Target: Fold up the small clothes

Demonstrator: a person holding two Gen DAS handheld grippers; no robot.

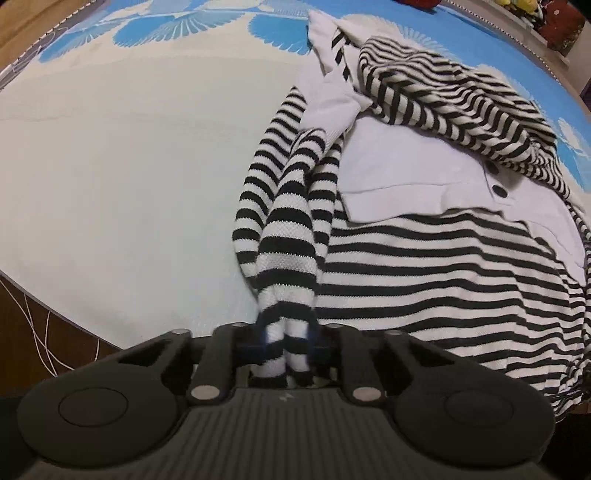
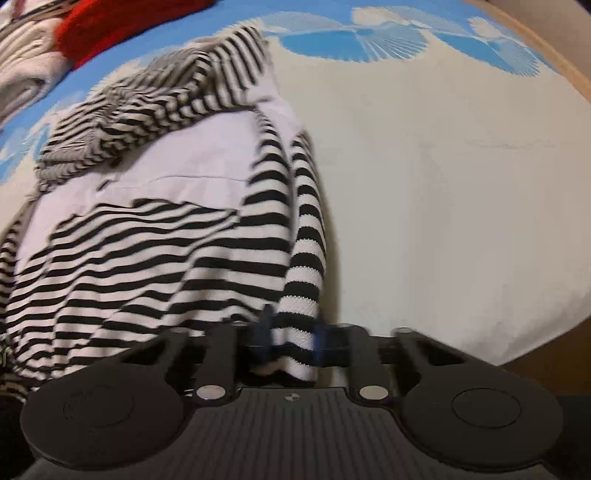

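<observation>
fold just starting, both tools gripping the striped top

striped hooded top (image 1: 424, 266) lies spread on the blue-and-white bed cover (image 1: 129, 166), hood crumpled, body not folded yet. my left gripper (image 1: 286, 343) pinches a bunched sleeve (image 1: 288, 236); my right gripper (image 2: 295, 343) is clamped on striped fabric at the other edge. all folds remain.

blue-patterned cream mattress (image 1: 129, 166) over wooden floor (image 1: 29, 22).
</observation>
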